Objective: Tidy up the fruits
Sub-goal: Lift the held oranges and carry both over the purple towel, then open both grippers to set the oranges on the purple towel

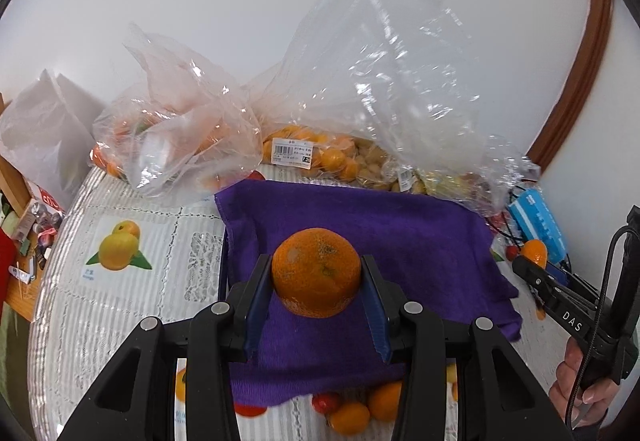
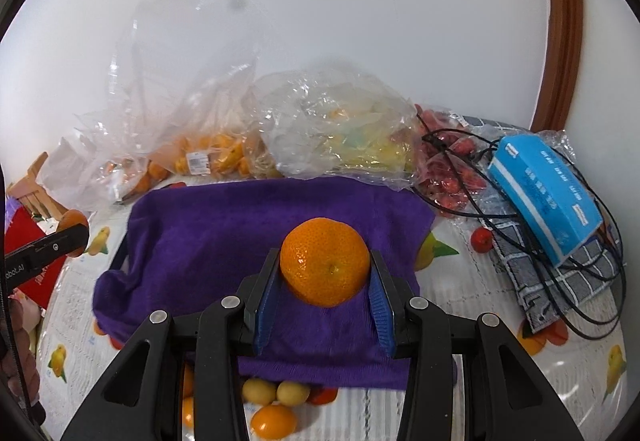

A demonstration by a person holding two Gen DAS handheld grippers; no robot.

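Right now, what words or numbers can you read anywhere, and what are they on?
"DAS": on the right gripper arm.
"obot.AI": on the left gripper arm, its start cut off.
Price sticker on the bag of small oranges: too small.
Blue box: print blurred.

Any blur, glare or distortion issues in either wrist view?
Left wrist: held orange sharp, specular glare on clear bags, fisheye bends the door frame. Right wrist: orange sharp, bags at the back softer, black vignette in the corners.
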